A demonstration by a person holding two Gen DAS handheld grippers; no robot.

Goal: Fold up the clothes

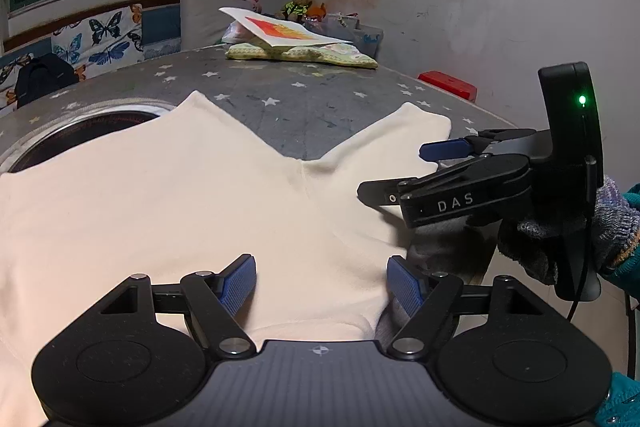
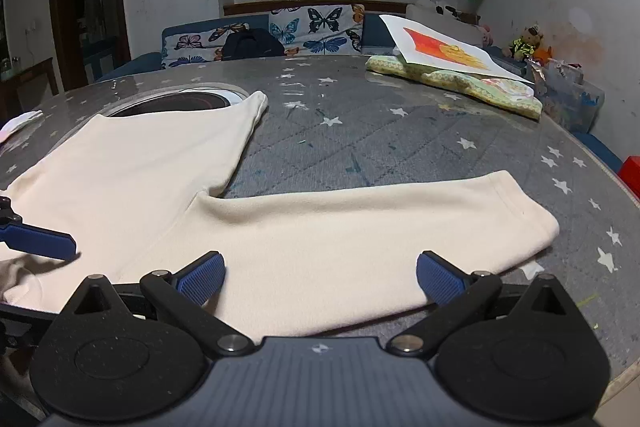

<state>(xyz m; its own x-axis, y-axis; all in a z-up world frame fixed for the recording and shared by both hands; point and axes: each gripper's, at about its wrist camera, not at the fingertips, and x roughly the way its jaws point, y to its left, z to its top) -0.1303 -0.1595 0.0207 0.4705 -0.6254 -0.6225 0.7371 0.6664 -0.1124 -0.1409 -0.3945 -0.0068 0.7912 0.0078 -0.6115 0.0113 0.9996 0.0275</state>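
Note:
A cream pair of trousers lies flat on the grey star-patterned table, its two legs spread in a V. My left gripper is open, low over the garment near its waist edge. My right gripper is open above the near edge of the right leg. In the left wrist view the right gripper comes in from the right with its fingers apart over that leg. One blue fingertip of the left gripper shows at the left of the right wrist view.
A folded patterned cloth with a white and orange card on it lies at the table's far side. A dark round inset sits under the left leg. A red box is at the table's right edge, a butterfly cushion behind.

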